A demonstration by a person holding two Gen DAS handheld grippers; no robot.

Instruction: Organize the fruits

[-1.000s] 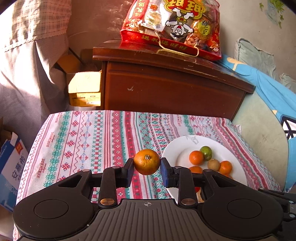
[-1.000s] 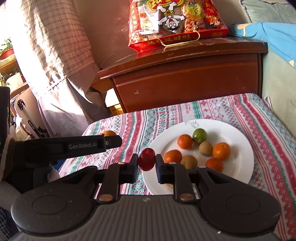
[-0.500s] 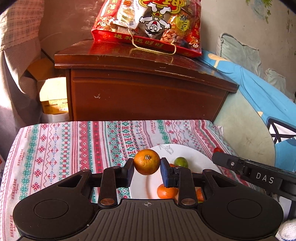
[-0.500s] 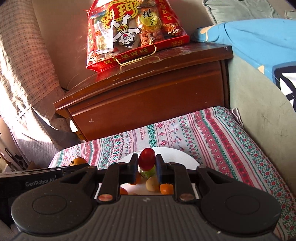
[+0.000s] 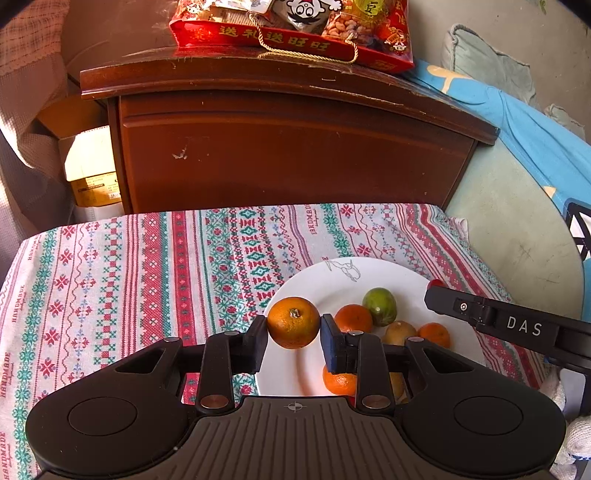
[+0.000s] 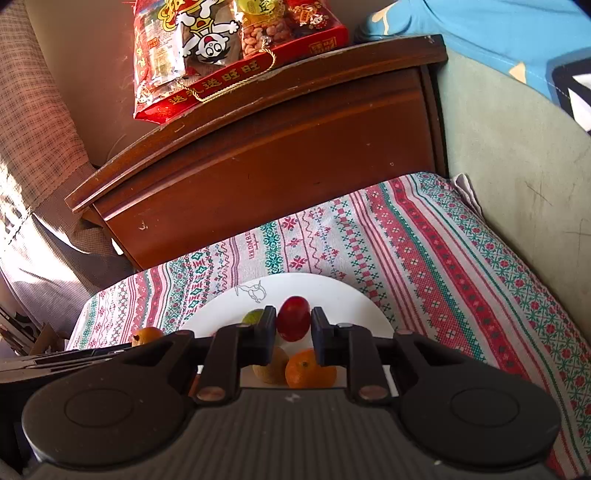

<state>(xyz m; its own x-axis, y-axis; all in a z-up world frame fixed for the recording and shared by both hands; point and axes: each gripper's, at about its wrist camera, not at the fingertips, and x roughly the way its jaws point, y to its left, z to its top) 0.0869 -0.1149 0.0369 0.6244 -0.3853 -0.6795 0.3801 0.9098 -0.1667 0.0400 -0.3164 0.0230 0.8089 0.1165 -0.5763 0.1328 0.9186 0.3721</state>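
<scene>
My left gripper (image 5: 293, 328) is shut on an orange tangerine (image 5: 293, 317), held just above the left part of the white plate (image 5: 332, 273). On the plate lie a green fruit (image 5: 379, 306), several tangerines (image 5: 352, 317) and a brownish fruit (image 5: 399, 332). In the right wrist view my right gripper (image 6: 293, 326) carries a small red fruit (image 6: 293, 321) over the plate (image 6: 332, 291). Its jaws are opening, with the fruit still between the pads. Below it lie a tangerine (image 6: 308, 369) and a green fruit (image 6: 253, 316). One finger of the right gripper (image 5: 498, 321) reaches in from the right.
The plate rests on a red-and-green patterned cloth (image 5: 147, 277). Behind it stands a dark wooden cabinet (image 5: 288, 147) with a red snack bag (image 5: 295, 29) on top. A bed with a blue cover (image 5: 535, 140) lies to the right, a cardboard box (image 5: 92, 177) to the left.
Both grippers have moved over the plate with their fruits. The left one came in from the left over the cloth. The right one swung across and sank toward the fruits.
</scene>
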